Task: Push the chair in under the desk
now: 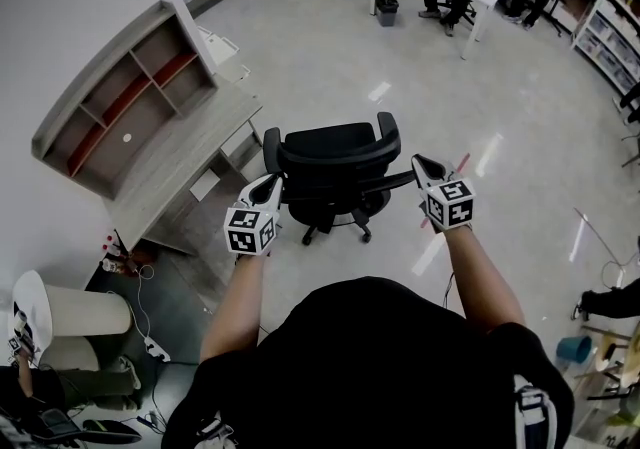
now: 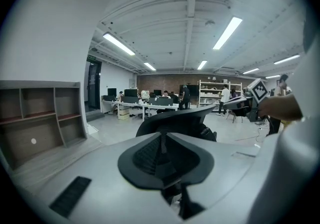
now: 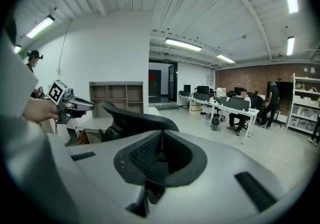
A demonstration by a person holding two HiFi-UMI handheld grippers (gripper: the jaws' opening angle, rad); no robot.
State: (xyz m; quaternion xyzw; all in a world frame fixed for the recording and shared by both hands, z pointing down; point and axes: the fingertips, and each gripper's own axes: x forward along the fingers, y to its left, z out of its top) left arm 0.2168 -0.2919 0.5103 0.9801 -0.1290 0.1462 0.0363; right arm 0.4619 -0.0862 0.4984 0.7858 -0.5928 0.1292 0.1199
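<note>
- The desk [image 1: 190,142] runs along the wall at the left of the head view, from lower left to upper right. An open shelf unit [image 1: 115,97] stands on its far side. The knee space faces right, toward the open floor.
- The left gripper [image 1: 270,185] sits just left of centre with its jaws closed on nothing. Its tip is right by the backrest's left end, though contact cannot be confirmed. In its own view the shut jaws [image 2: 161,143] point at the backrest just ahead.
- The chair [image 1: 335,159] stands on the floor at centre, clear of the desk and to its right. Its backrest lies across the frame between the two grippers. It probably has to roll left and slightly up-frame.
- The right gripper [image 1: 428,169] is also closed and empty, and sits apart from the chair's right side. It looks best placed to push leftward.
- The seat and part of the wheeled base are hidden beneath the backrest, and the depth under the desk cannot be made out.
</note>
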